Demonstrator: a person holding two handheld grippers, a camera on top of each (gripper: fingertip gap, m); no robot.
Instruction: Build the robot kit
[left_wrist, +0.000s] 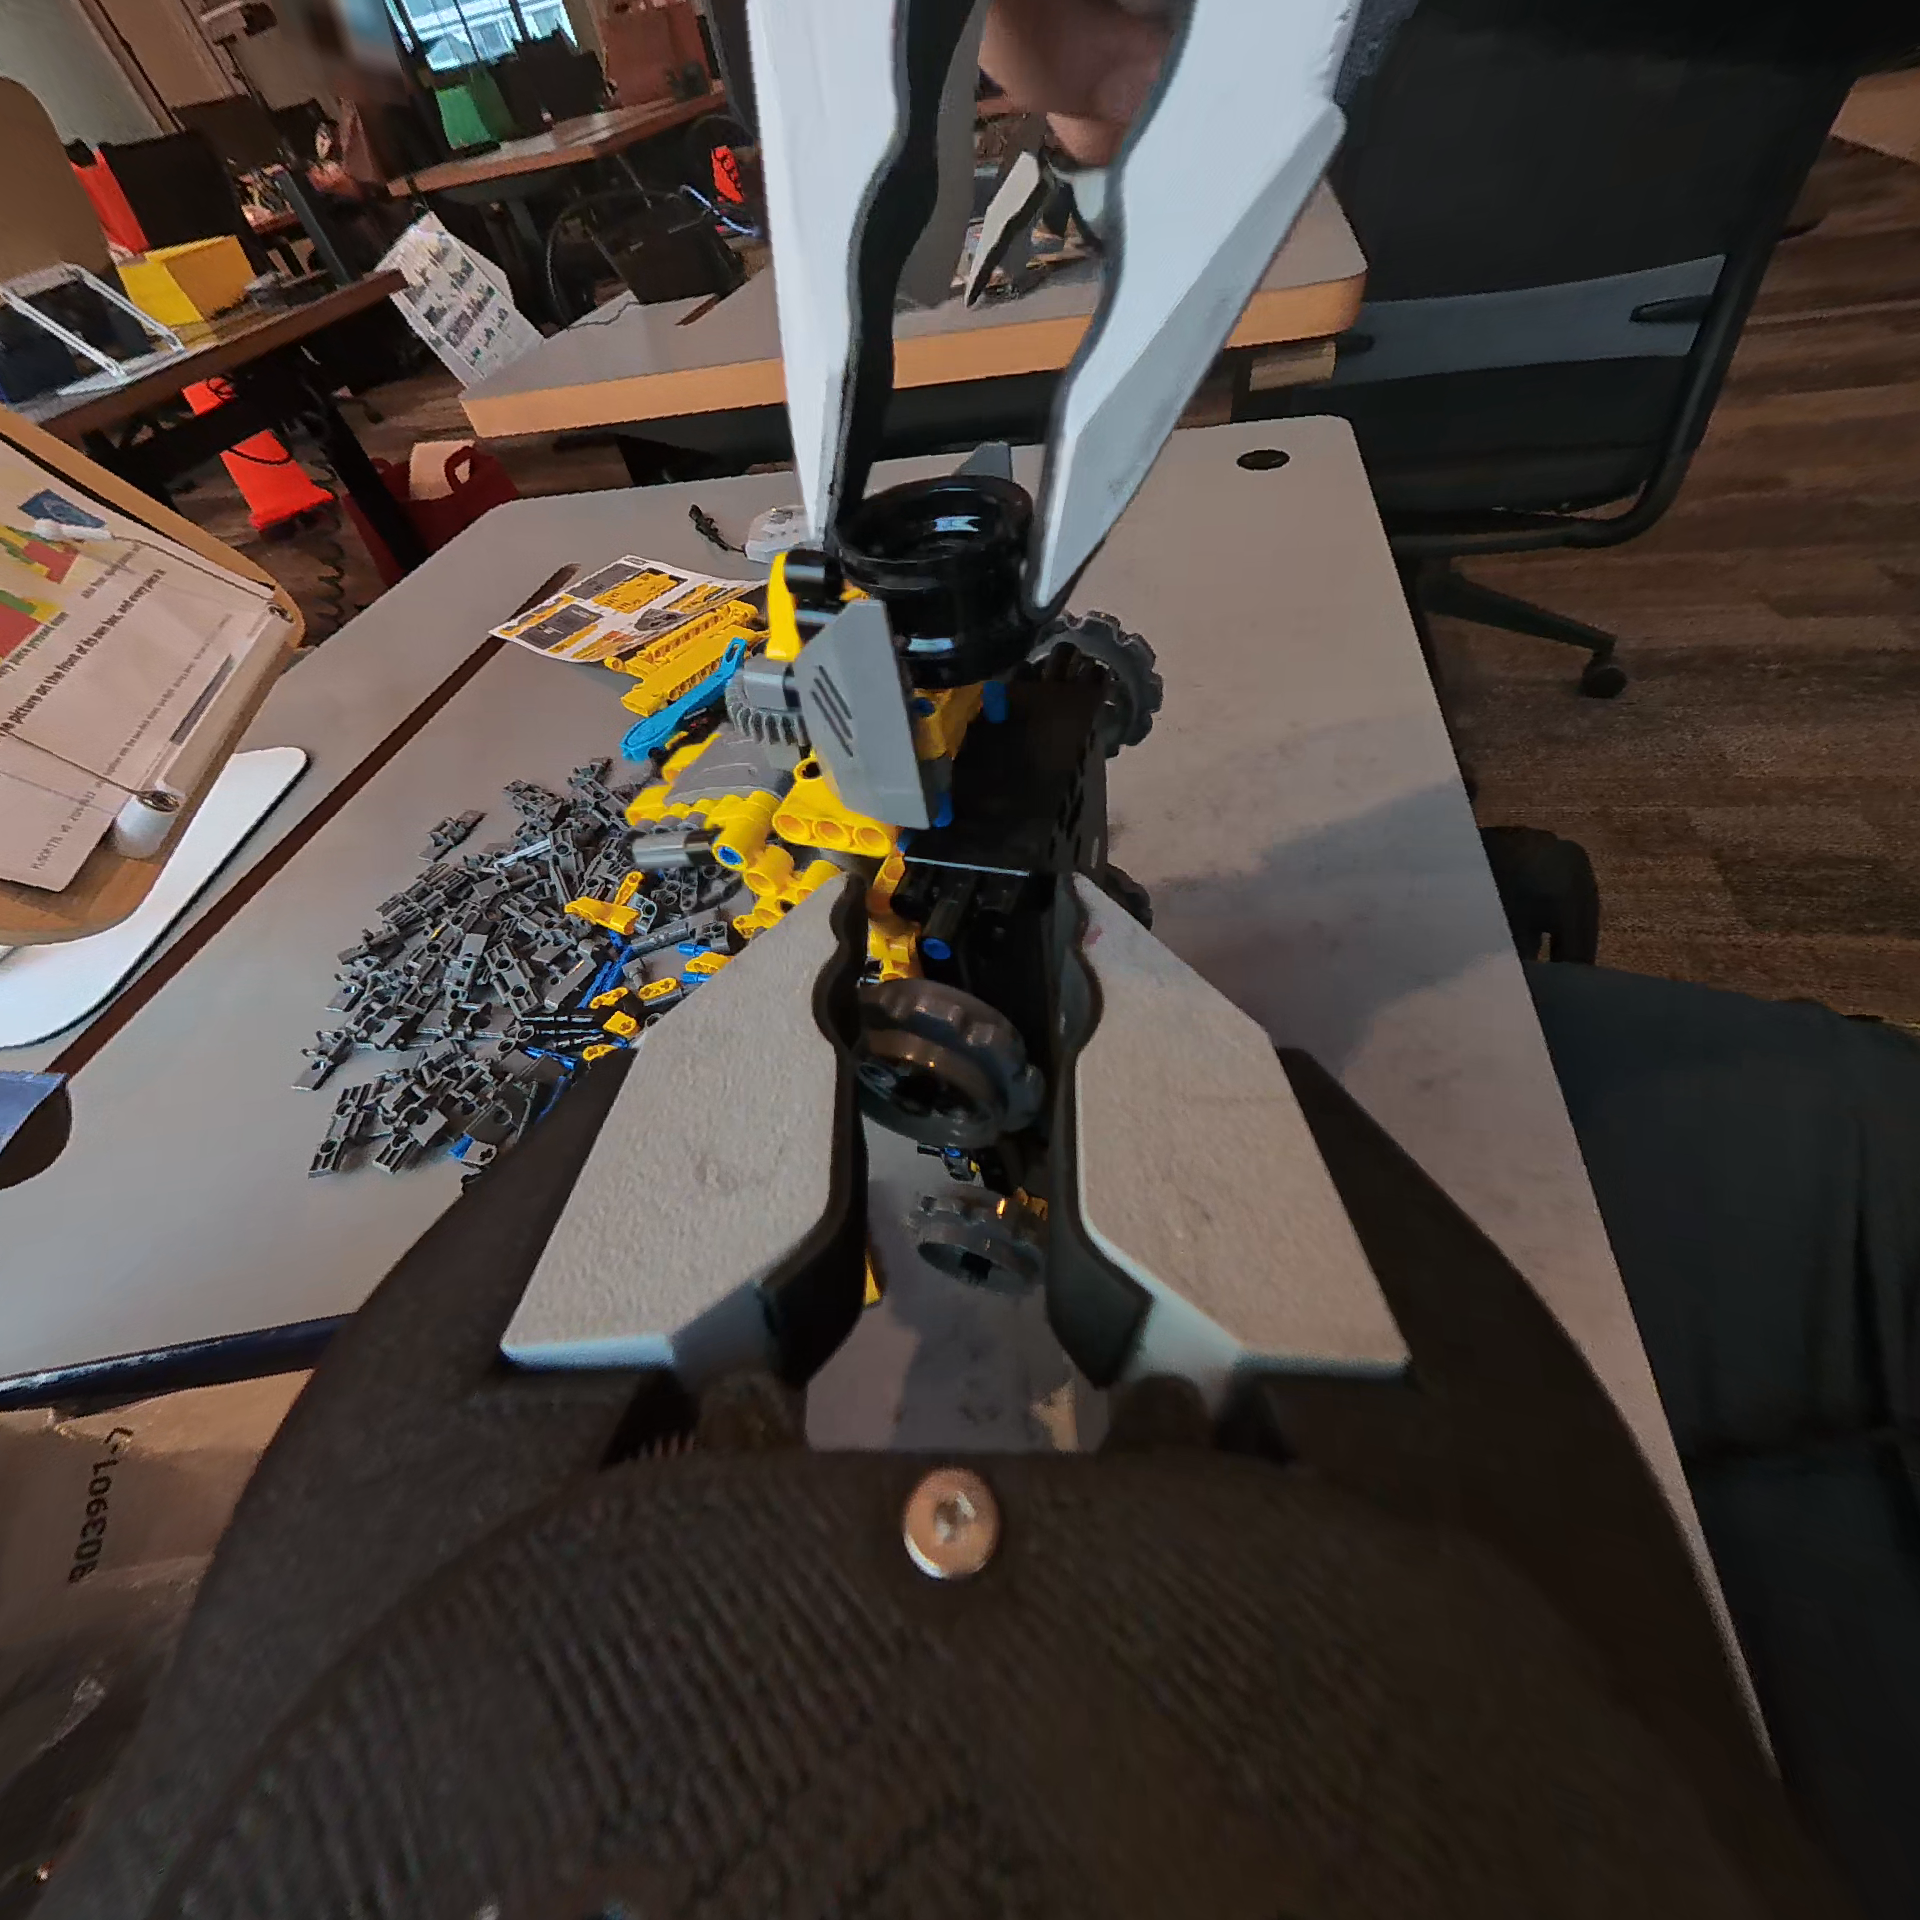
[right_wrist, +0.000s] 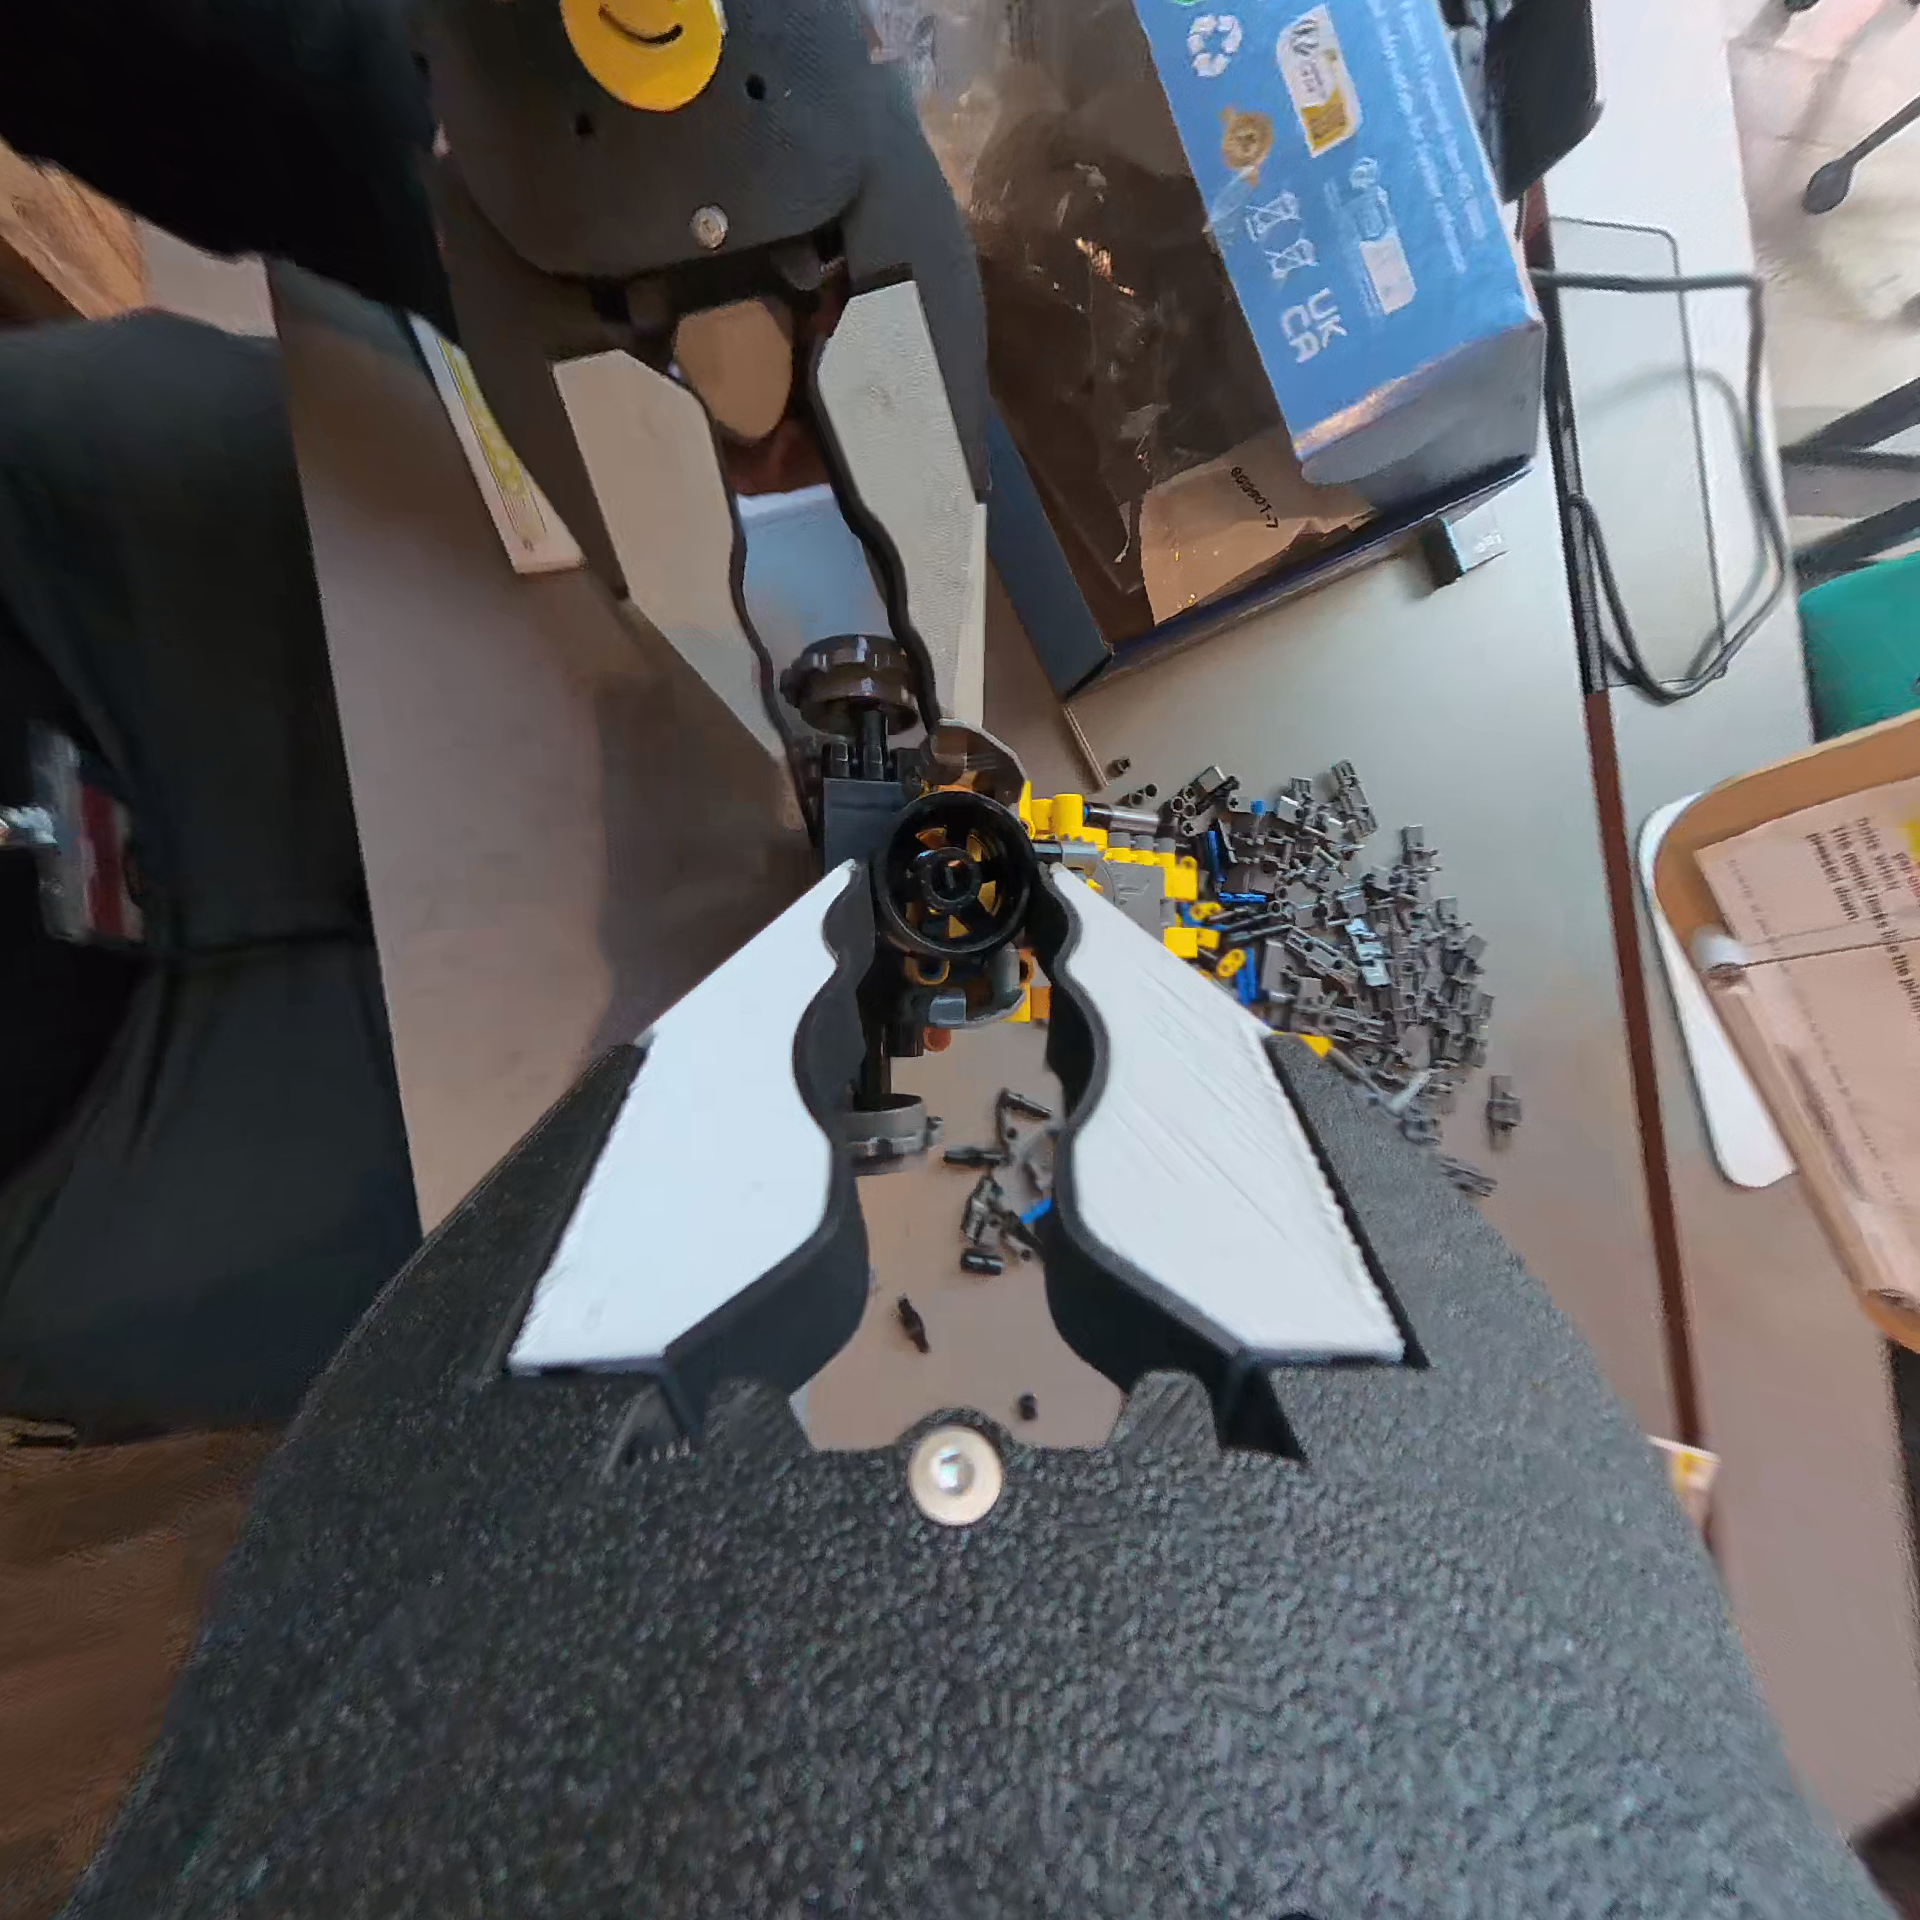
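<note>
A yellow, black and grey toy brick vehicle model (left_wrist: 831, 821) is held above the grey table (left_wrist: 1299, 831). My left gripper (left_wrist: 956, 894) is shut on its black chassis, one finger on each side, near a dark grey wheel (left_wrist: 940, 1060). My right gripper (left_wrist: 935, 566) comes down from above and is shut on a black wheel rim (left_wrist: 935, 551) at the model's far end. In the right wrist view the right gripper (right_wrist: 951, 878) clasps the rim (right_wrist: 951, 883) and the left gripper (right_wrist: 873, 748) reaches in from the top. A toothed grey wheel (left_wrist: 1117, 665) sits on the model's right side.
A pile of small grey, blue and yellow pieces (left_wrist: 478, 966) lies left of the model, also in the right wrist view (right_wrist: 1351, 935). An instruction leaflet (left_wrist: 623, 613) lies behind it. A blue box (right_wrist: 1340, 229), a paper stand (left_wrist: 104, 675) and an office chair (left_wrist: 1558, 312) surround the table.
</note>
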